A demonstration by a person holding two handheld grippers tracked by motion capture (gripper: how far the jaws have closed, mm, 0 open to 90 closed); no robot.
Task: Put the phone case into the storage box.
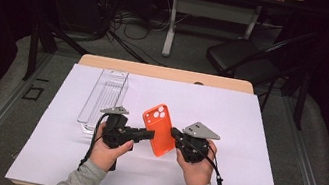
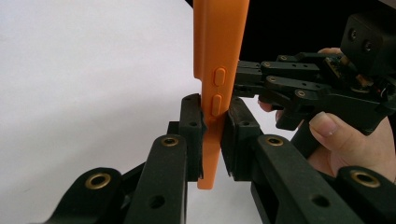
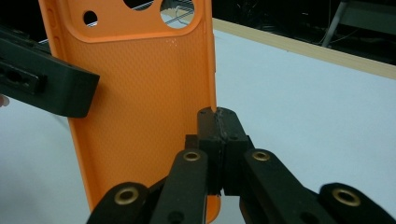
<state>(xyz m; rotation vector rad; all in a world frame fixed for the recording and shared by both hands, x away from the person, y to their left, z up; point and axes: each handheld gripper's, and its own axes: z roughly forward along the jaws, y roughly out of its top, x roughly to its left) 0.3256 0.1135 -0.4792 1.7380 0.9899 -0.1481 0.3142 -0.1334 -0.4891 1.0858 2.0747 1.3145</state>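
Orange phone case [image 1: 160, 129] held up mid-frame, left gripper [image 1: 147, 133] clamped on its left edge, right gripper [image 1: 175, 134] pinching its right edge, clear tray [image 1: 105, 97] upper left

White-covered table [image 1: 256, 138] bears a clear plastic tray [image 1: 105, 97].

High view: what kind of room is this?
Likely a lab or recording workspace, not a home: a table covered with white sheet, loose cables on the floor behind it, and a black chair by a second desk.
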